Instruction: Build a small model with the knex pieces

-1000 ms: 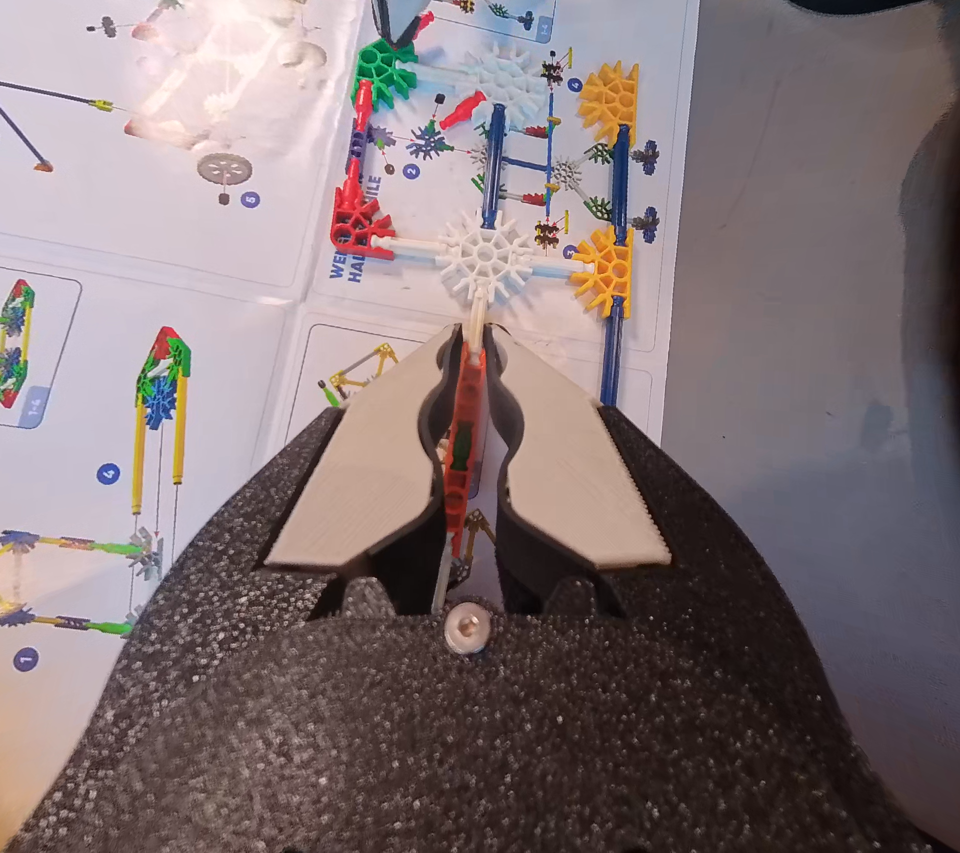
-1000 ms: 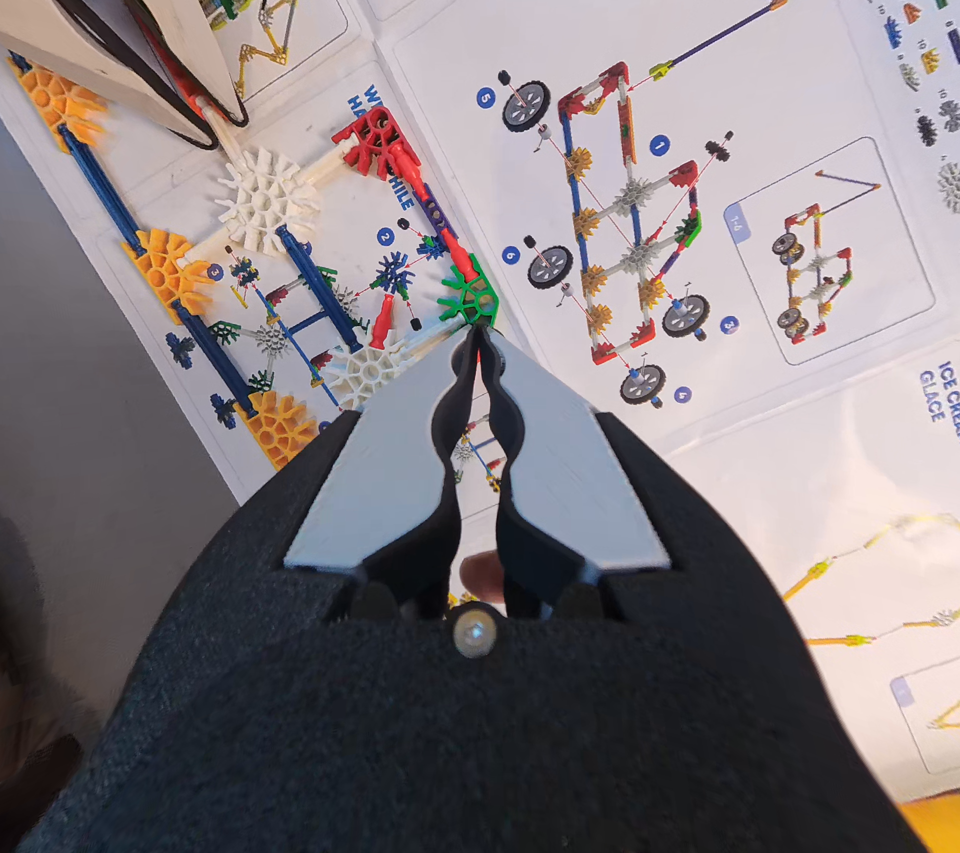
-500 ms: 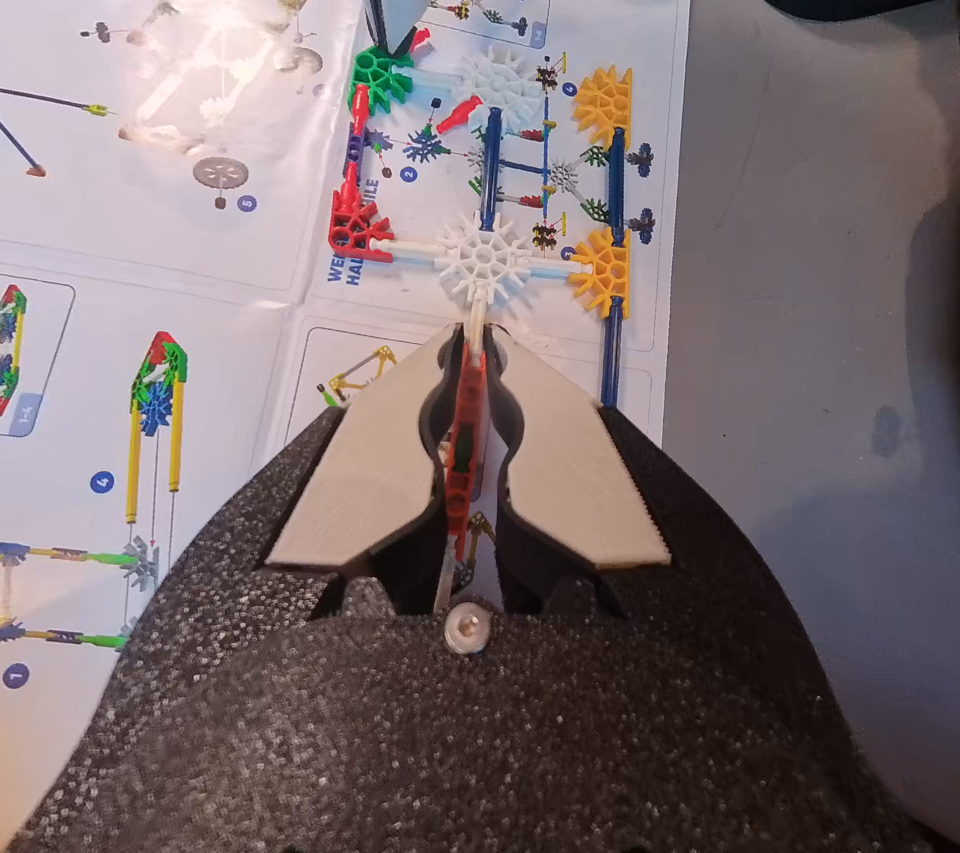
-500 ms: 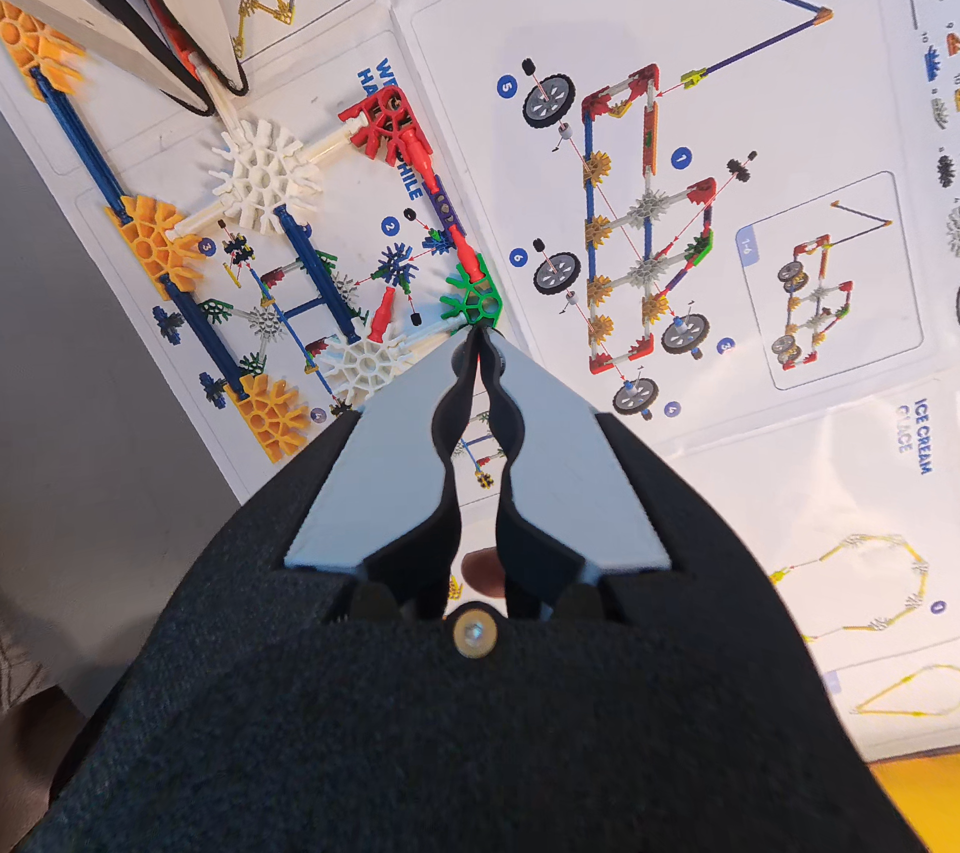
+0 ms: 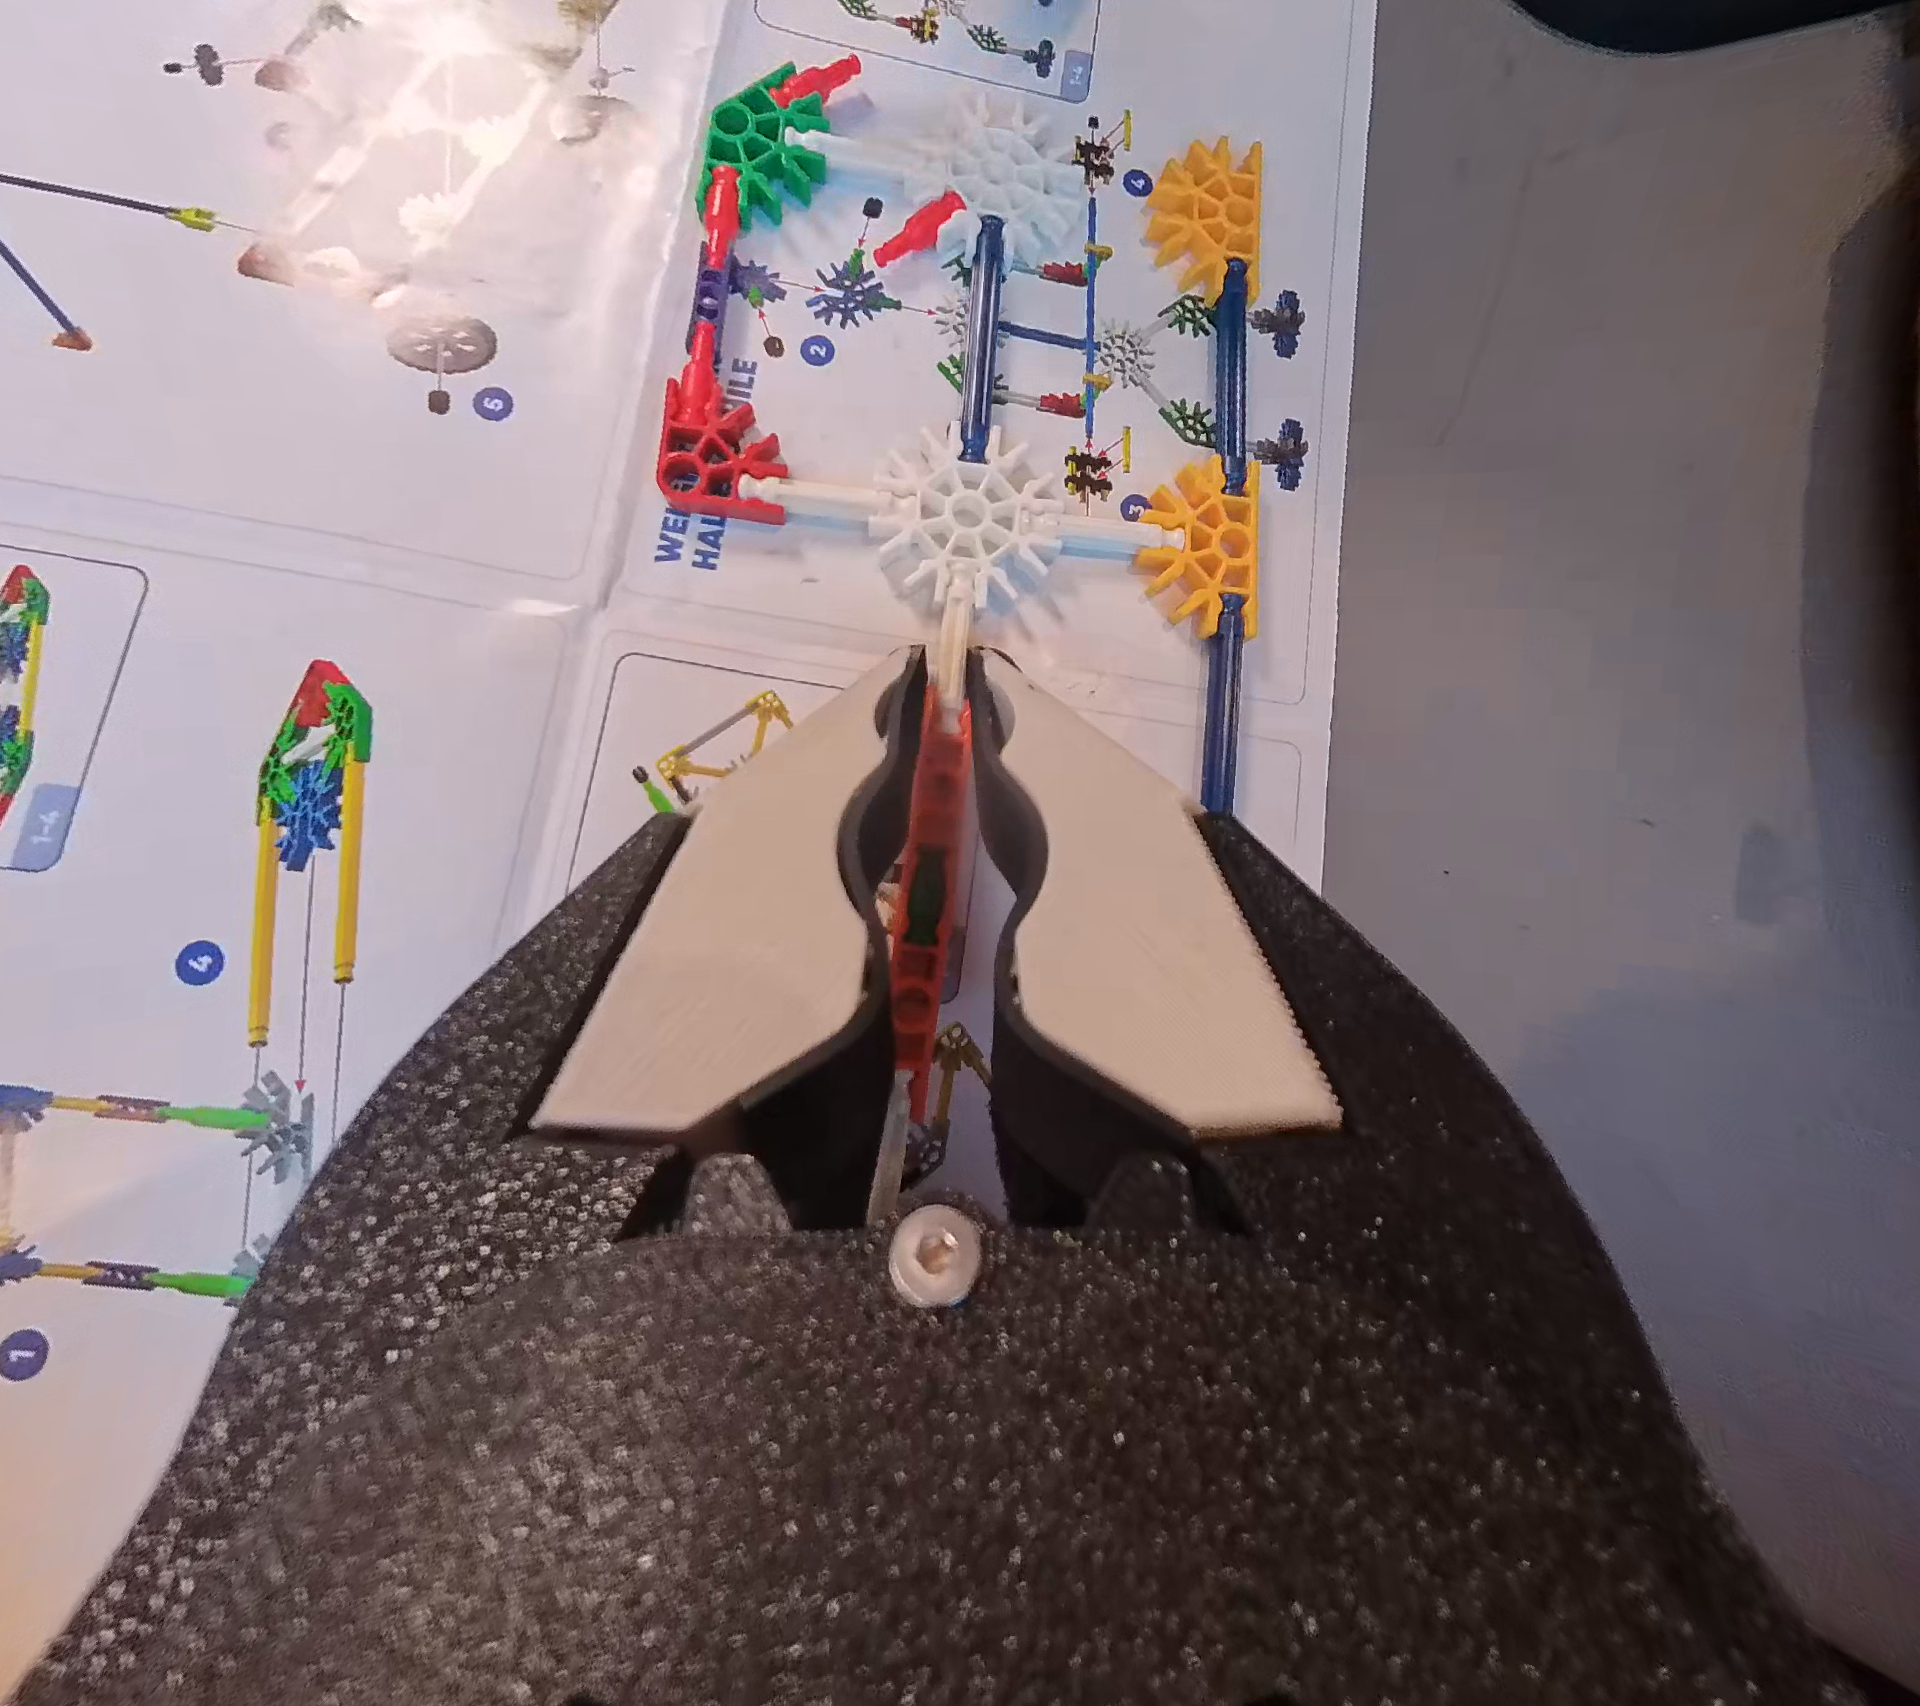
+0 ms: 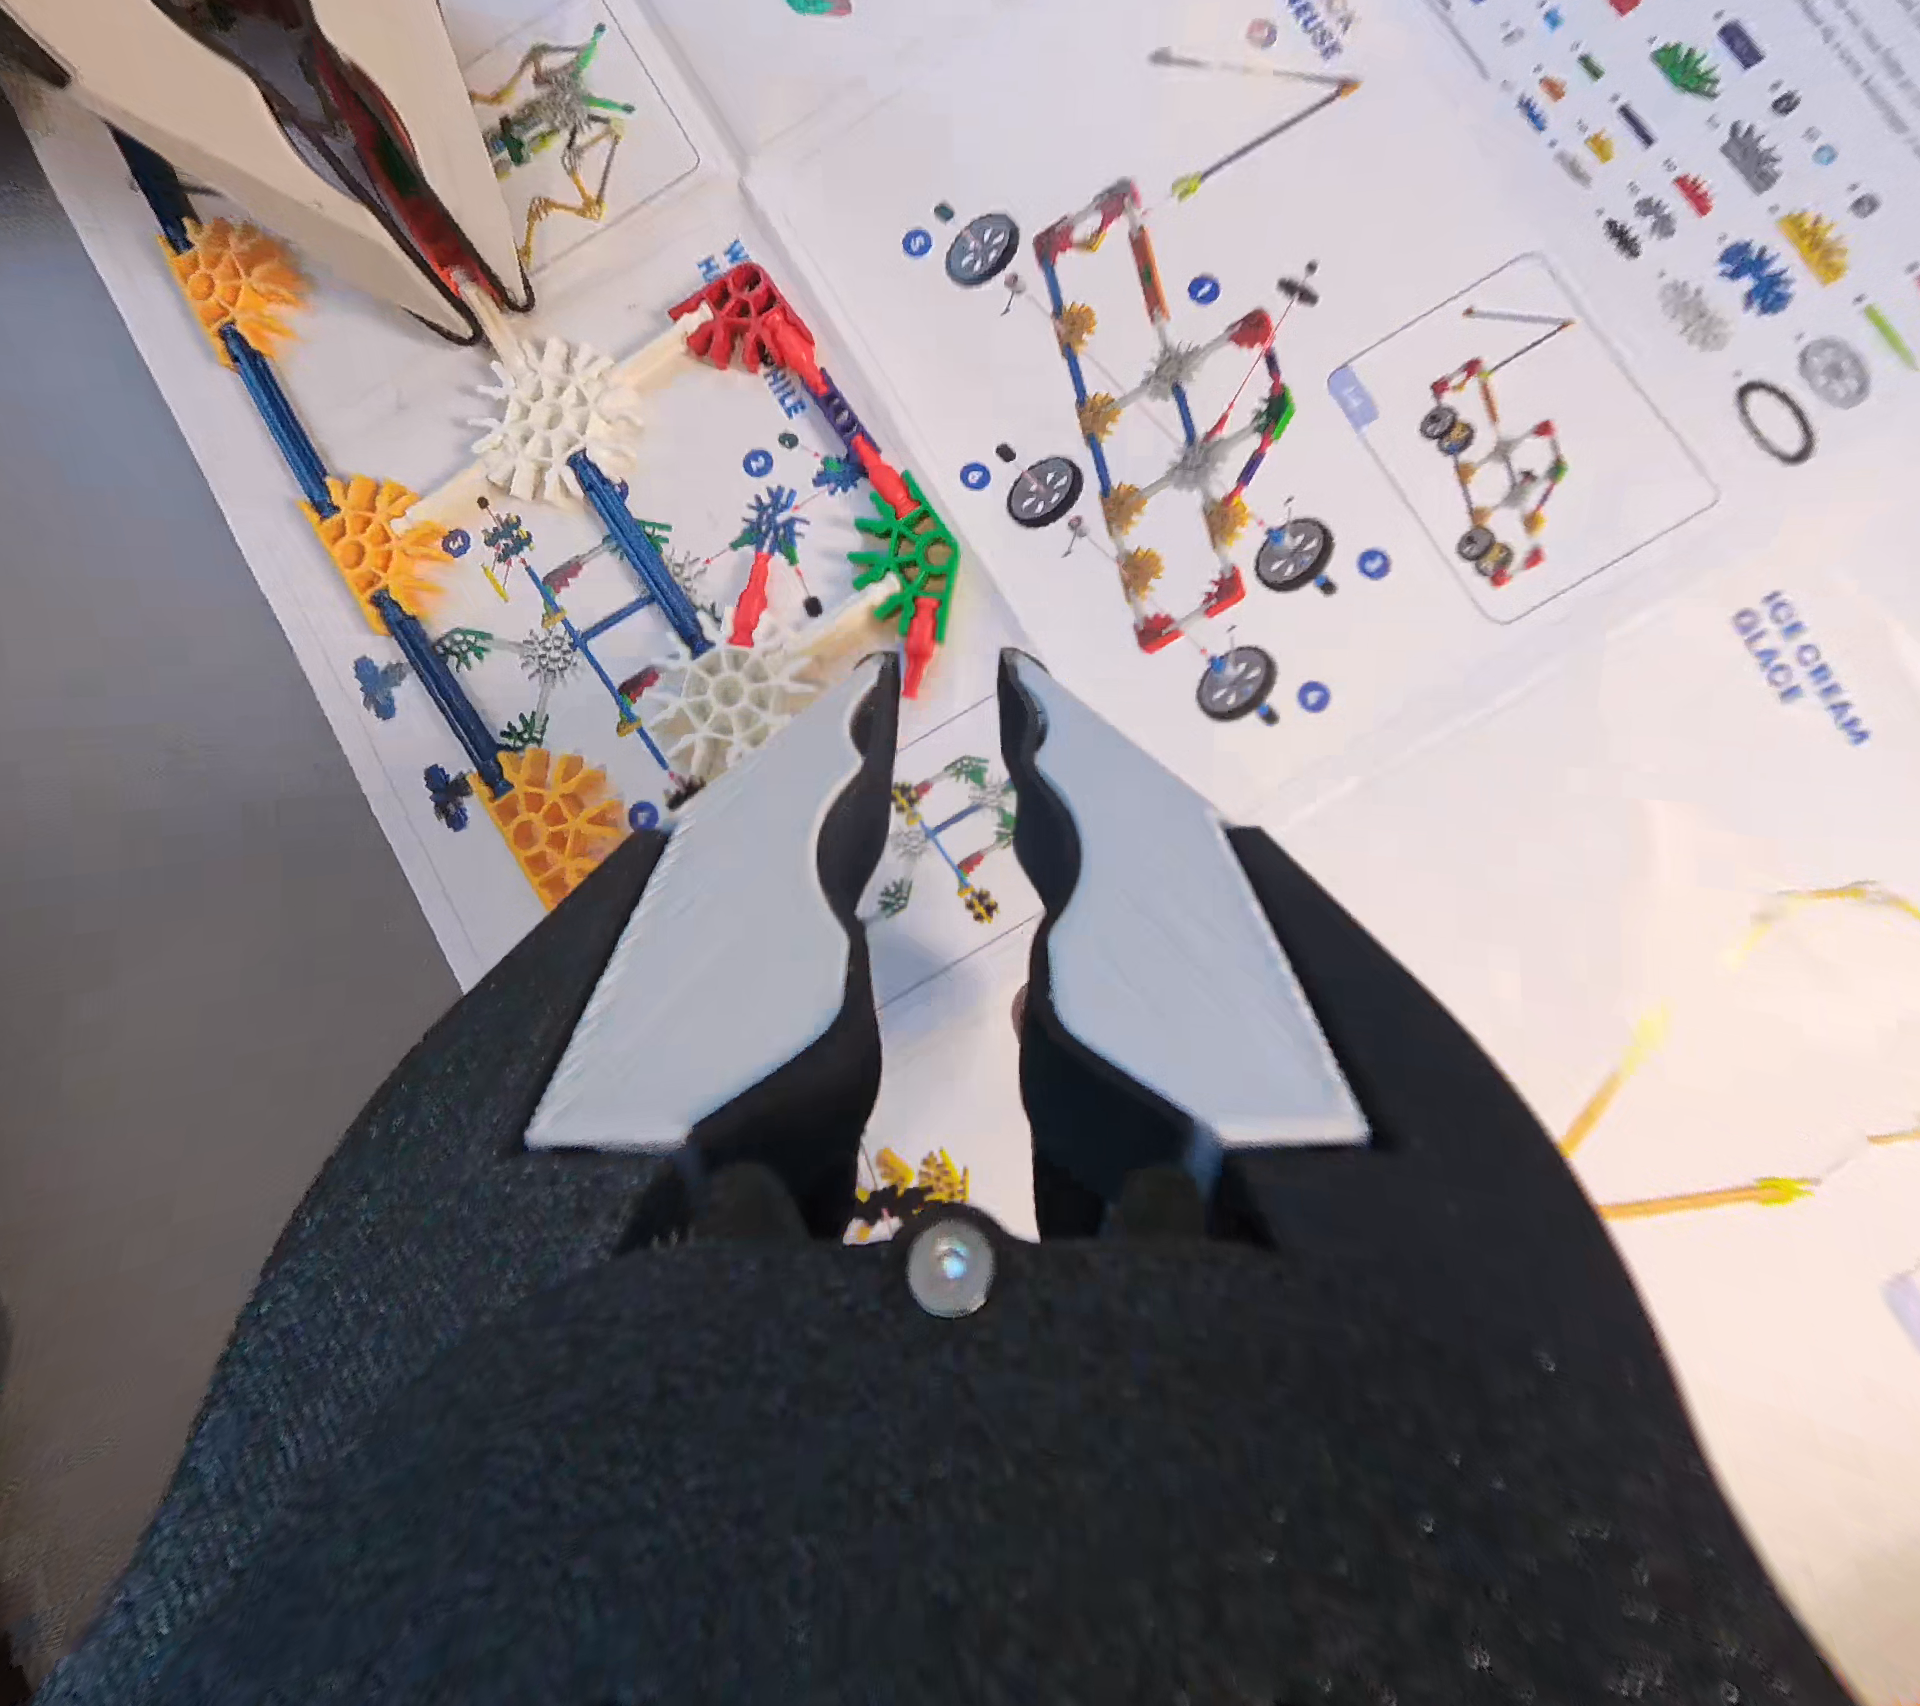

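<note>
We are clamping the left gripper [image 5: 943, 659] on a red connector piece [image 5: 928, 867], standing edgewise between our jaws. A white rod [image 5: 954, 622] is running from our fingertips at 12 o'clock into the near white snowflake connector [image 5: 966, 513] of the flat toy frame, which is lying on the instruction sheet [image 5: 312, 461]. From that hub, a red corner connector [image 5: 707, 456] is sitting at 9 o'clock and an orange connector [image 5: 1205, 539] at 3 o'clock. We are holding the right gripper [image 6: 940, 669] with its jaws apart and nothing between them, just beside the green connector [image 6: 909, 550], which is lying at 11 o'clock from its tips with a short red rod [image 6: 920, 648] nearest.
</note>
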Available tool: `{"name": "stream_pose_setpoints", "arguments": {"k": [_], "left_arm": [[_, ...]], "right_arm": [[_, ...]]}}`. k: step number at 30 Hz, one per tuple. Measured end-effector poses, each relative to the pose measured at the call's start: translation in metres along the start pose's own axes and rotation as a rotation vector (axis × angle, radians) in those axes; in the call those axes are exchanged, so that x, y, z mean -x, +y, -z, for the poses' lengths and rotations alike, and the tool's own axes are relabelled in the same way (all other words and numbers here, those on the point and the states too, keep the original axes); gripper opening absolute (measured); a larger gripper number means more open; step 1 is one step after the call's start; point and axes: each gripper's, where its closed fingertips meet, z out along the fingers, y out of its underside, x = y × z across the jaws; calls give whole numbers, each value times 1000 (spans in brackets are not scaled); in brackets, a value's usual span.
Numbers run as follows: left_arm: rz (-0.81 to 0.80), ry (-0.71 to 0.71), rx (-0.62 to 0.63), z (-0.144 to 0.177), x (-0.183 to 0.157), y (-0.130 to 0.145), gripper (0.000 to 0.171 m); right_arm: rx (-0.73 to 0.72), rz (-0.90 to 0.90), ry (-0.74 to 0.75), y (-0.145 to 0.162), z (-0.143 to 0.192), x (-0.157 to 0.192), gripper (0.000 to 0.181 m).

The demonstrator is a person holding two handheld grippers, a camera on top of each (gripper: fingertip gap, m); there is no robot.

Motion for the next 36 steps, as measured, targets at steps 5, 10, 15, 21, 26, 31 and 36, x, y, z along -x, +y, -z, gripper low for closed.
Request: {"name": "stream_pose_setpoints", "arguments": {"k": [5,10,15,21,26,31,36], "left_arm": [[-58,-19,4,-1,0,-1,6],[-85,-30,2,0,-1,-3,10],[-122,-31,28,7,-3,1,12],[-165,-55,61,8,1,9,8],[-176,-75,44,8,7,8,8],[-172,-63,32,8,6,8,8],[-163,-54,20,8,6,7,8]], "right_arm": [[-48,-17,41,15,-8,2,13],[0,34,54,17,-12,5,13],[16,49,30,14,-15,10,4],[1,44,23,16,-14,12,3],[-2,56,16,20,-11,16,3],[-73,1,-38,15,-5,15,11],[-273,-75,35,-10,7,-15,13]]}}
